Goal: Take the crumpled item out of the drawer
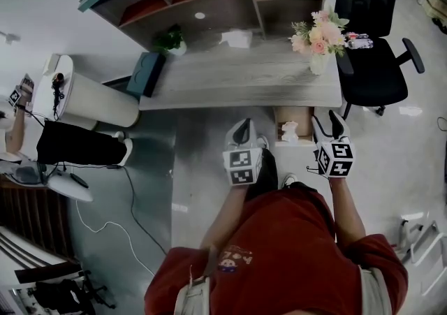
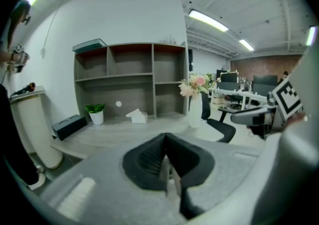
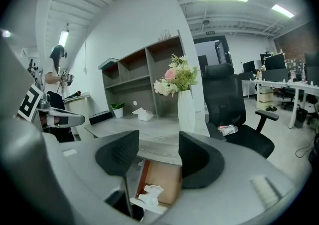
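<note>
A white crumpled item (image 3: 148, 194) (image 1: 289, 131) lies in the open wooden drawer (image 3: 164, 179) (image 1: 293, 114) under the desk's front edge. My right gripper (image 3: 152, 156) (image 1: 330, 125) hangs open above and just right of the drawer, nothing between its jaws. My left gripper (image 2: 168, 161) (image 1: 242, 132) is shut and empty, held left of the drawer and pointing toward the desk.
The grey desk (image 1: 244, 76) carries a white vase of flowers (image 1: 319, 38), a tissue box (image 1: 236, 38), a potted plant (image 1: 170, 41) and a dark box (image 1: 145, 73). A black office chair (image 1: 374, 41) stands right. A person (image 1: 42, 132) stands far left.
</note>
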Demonstrator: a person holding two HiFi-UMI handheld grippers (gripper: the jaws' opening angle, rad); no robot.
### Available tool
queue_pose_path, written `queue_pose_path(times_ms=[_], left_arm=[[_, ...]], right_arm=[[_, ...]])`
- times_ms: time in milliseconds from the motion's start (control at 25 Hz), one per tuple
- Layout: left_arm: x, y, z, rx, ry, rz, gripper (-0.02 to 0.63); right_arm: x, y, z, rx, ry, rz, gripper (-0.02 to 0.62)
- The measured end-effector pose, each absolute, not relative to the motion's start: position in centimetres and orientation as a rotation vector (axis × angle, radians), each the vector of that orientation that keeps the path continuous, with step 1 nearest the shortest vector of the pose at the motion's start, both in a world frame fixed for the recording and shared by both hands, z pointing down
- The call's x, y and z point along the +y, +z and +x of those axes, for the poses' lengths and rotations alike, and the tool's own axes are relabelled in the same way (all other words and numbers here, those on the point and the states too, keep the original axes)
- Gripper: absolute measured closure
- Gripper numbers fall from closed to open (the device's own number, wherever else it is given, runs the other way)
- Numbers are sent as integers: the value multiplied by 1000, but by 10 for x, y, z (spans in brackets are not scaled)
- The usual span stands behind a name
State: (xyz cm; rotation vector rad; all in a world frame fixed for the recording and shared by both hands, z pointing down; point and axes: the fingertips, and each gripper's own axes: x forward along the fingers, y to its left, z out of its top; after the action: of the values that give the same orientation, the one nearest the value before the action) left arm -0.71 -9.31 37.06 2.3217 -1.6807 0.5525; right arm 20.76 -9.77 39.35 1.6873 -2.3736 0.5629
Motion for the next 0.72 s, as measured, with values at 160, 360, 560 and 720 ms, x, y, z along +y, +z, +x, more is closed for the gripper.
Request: queue_pose_path(times_ms=[160, 360, 560, 720], left_arm=[[-108, 377, -11, -1680, 535, 2331, 609], [-114, 386, -15, -1674, 525, 2312, 609], [-114, 395, -15, -1664, 507, 2306, 609], [-114, 404, -15, -1653, 518, 2298, 609]], right_arm=[[-112, 401, 203, -2378, 567, 1682, 360], [-118, 409, 195, -2366, 562, 1648, 360], [-117, 417, 191, -2356, 567, 1621, 360], [-118, 423, 187, -2350, 572, 1597, 360]])
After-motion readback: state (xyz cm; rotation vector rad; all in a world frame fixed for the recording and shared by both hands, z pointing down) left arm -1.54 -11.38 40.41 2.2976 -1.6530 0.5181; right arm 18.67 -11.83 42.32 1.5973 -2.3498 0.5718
